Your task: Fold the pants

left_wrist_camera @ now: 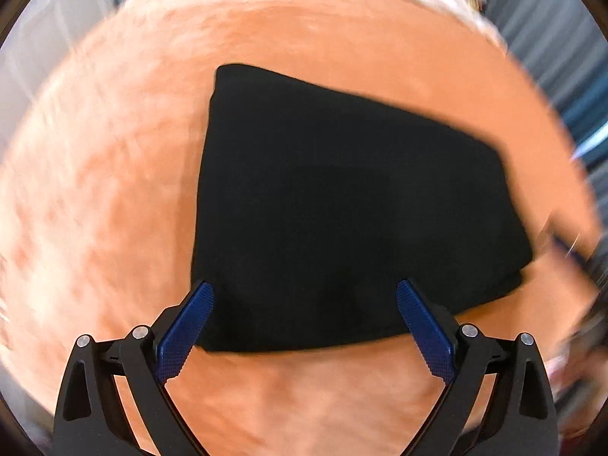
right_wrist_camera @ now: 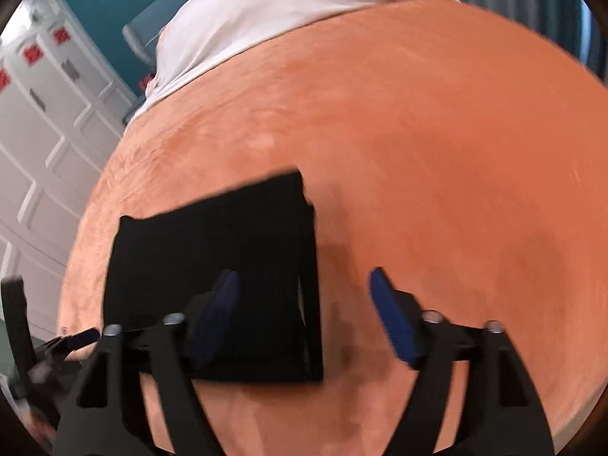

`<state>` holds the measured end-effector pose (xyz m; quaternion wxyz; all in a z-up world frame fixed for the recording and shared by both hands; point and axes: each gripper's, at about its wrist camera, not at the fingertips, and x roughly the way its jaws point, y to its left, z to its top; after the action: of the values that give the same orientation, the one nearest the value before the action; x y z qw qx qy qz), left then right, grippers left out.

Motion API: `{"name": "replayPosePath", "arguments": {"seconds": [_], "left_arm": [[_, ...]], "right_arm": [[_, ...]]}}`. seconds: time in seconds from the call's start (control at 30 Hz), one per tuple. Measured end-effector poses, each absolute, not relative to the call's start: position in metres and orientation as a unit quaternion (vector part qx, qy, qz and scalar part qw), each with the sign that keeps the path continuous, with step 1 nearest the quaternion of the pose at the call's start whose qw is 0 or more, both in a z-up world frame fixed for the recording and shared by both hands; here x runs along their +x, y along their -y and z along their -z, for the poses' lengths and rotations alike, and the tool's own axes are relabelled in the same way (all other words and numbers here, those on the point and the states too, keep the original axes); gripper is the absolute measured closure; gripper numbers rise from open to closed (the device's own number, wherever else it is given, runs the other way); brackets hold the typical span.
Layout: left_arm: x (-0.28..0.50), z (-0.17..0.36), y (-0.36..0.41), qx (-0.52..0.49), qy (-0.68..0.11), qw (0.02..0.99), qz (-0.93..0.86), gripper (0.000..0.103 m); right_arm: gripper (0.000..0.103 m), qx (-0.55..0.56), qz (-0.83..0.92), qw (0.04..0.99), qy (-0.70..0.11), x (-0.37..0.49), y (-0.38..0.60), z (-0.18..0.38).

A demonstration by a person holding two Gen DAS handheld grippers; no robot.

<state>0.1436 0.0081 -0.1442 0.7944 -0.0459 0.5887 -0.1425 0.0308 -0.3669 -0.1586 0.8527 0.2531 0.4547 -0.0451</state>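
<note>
The black pants (left_wrist_camera: 342,205) lie folded into a thick, nearly square packet on the orange blanket (left_wrist_camera: 114,174), and every place here is given from this packet. It sits flat, with several layers showing as thin lines along its right edge in the right wrist view (right_wrist_camera: 212,266).

The left gripper (left_wrist_camera: 304,296) is above the near edge of the pants, pointing steeply down. Its jaws are spread wide; the two blue pads (left_wrist_camera: 186,326) stand one at the near left corner and one toward the near right part of the packet, and nothing is pinched between them. If the pads touch the cloth I cannot tell.

The right gripper (right_wrist_camera: 304,285) is at the right side of the pants. Its jaws are also spread wide: the left pad is over the black cloth, the right pad (right_wrist_camera: 391,323) is over bare blanket just beside the packet's right edge. No cloth is held.

Beyond the far side of the pants, a white sheet (right_wrist_camera: 258,11) covers the end of the bed, and white cupboard doors (right_wrist_camera: 45,121) stand further to the left
</note>
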Motion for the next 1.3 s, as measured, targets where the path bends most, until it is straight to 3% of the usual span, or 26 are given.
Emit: {"name": "replayPosePath", "arguments": {"seconds": [0.13, 0.2, 0.3, 0.47, 0.53, 0.57, 0.6, 0.63, 0.67, 0.7, 0.77, 0.87, 1.07, 1.13, 1.17, 1.2, 1.3], "left_arm": [[0.163, 0.172, -0.067, -0.271, -0.625, 0.717, 0.151, 0.007], [0.171, 0.186, -0.075, -0.3, -0.629, 0.703, 0.144, 0.007], [0.177, 0.192, -0.061, -0.271, -0.636, 0.711, 0.131, 0.005], [0.175, 0.194, -0.015, -0.13, -0.643, 0.749, 0.089, 0.006], [0.17, 0.191, -0.004, -0.093, -0.639, 0.759, 0.088, 0.007], [0.168, 0.189, -0.003, -0.082, -0.635, 0.763, 0.086, 0.02], [0.163, 0.184, -0.002, -0.068, -0.631, 0.769, 0.082, 0.027], [0.158, 0.178, -0.003, -0.064, -0.628, 0.771, 0.084, 0.049], [0.152, 0.173, -0.008, -0.063, -0.627, 0.771, 0.086, 0.077], [0.147, 0.169, -0.014, -0.069, -0.629, 0.769, 0.089, 0.091], [0.135, 0.164, -0.028, -0.093, -0.635, 0.76, 0.102, 0.099], [0.112, 0.158, -0.053, -0.125, -0.647, 0.743, 0.117, 0.103], [0.086, 0.147, -0.086, -0.147, -0.634, 0.75, 0.114, 0.099], [0.109, 0.136, -0.098, -0.135, -0.605, 0.778, 0.1, 0.08], [0.117, 0.131, -0.096, -0.133, -0.597, 0.785, 0.101, 0.049], [0.117, 0.127, -0.096, -0.13, -0.579, 0.799, 0.1, 0.026], [0.14, 0.14, -0.077, -0.123, -0.585, 0.794, 0.115, 0.024]], "right_arm": [[0.019, 0.303, 0.029, 0.834, -0.461, 0.017, 0.372, 0.176], [0.016, 0.343, 0.024, 0.815, -0.466, 0.024, 0.37, 0.193], [0.016, 0.386, 0.01, 0.786, -0.482, 0.044, 0.36, 0.214], [0.017, 0.436, -0.003, 0.766, -0.473, 0.052, 0.346, 0.234], [0.037, 0.427, 0.012, 0.769, -0.476, 0.052, 0.342, 0.235], [0.052, 0.434, 0.01, 0.764, -0.477, 0.052, 0.342, 0.236], [0.063, 0.447, 0.004, 0.758, -0.474, 0.05, 0.343, 0.236], [0.066, 0.456, 0.0, 0.756, -0.47, 0.047, 0.344, 0.233], [0.07, 0.453, -0.004, 0.757, -0.47, 0.045, 0.345, 0.228], [0.071, 0.448, -0.01, 0.762, -0.467, 0.041, 0.344, 0.22], [0.071, 0.448, -0.025, 0.765, -0.463, 0.034, 0.341, 0.207], [0.072, 0.445, -0.046, 0.764, -0.465, 0.007, 0.336, 0.191], [0.071, 0.456, -0.039, 0.744, -0.486, -0.035, 0.342, 0.214], [0.07, 0.474, -0.037, 0.736, -0.482, -0.036, 0.345, 0.225], [0.069, 0.472, -0.036, 0.738, -0.481, -0.034, 0.345, 0.225], [0.068, 0.469, -0.034, 0.74, -0.481, -0.033, 0.343, 0.225], [0.067, 0.468, -0.033, 0.74, -0.481, -0.036, 0.342, 0.225]]}}
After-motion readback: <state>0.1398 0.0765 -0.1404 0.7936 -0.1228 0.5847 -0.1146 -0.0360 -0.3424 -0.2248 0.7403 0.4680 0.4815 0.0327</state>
